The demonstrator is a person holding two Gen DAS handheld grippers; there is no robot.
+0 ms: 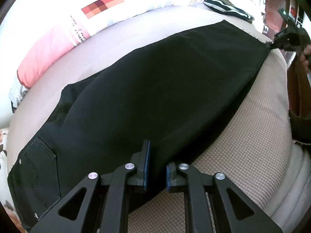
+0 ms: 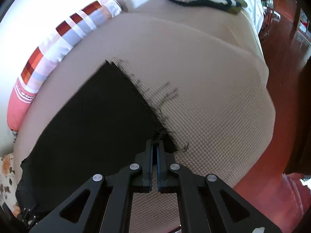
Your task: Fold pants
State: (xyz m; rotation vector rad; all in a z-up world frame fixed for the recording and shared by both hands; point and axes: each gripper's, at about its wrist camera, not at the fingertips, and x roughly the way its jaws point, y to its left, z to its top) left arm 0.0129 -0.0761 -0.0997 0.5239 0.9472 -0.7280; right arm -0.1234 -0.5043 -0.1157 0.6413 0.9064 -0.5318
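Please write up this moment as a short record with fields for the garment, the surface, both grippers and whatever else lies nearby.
garment: black pants, laid flat lengthwise, back pocket facing up
surface: beige textured mattress
left gripper: jaws slightly apart over the near edge of the pants, nothing pinched
right gripper: shut on the frayed hem corner
nearby: pink and white pillow along the far side; dark striped garment beyond the hem end
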